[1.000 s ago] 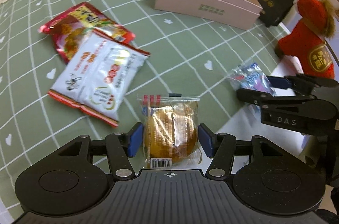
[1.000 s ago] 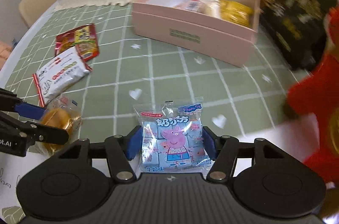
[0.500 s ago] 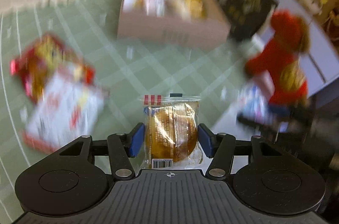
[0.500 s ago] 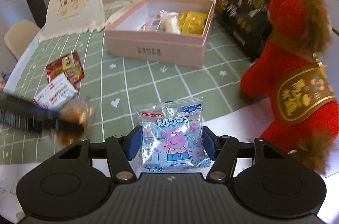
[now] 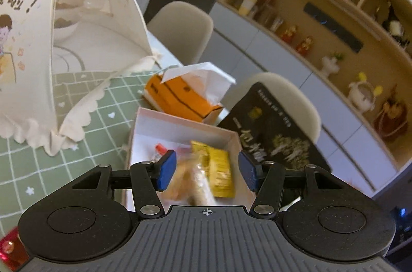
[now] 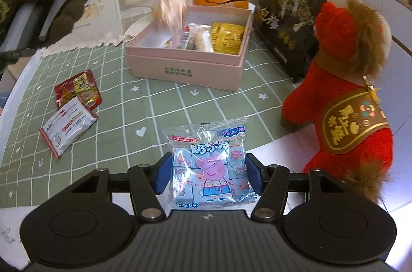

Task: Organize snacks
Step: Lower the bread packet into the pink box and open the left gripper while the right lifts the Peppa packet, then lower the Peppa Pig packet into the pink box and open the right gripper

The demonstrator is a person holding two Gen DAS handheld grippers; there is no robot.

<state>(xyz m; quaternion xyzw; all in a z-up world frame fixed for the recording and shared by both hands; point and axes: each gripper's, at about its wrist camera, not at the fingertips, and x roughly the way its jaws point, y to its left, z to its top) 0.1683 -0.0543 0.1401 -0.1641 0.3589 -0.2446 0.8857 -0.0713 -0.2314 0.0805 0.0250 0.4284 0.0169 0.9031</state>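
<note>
Above the pink box (image 6: 188,66): cake packet (image 6: 170,7) dropping from left hand-held gripper (image 5: 206,169), jaws closing empty; right hand-held gripper (image 6: 206,175) nearer, clamping candy bag (image 6: 209,164)

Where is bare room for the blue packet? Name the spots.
Box: left end looks bare, right end crowded with a yellow packet and others. Cloth: free between box and plush; packets crowd its left.

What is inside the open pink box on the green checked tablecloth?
The pink box holds a yellow packet at its right end, beside a clear wrapped snack. The left part looks bare white. Anything beneath these packets, or behind the near wall, is hidden.
</note>
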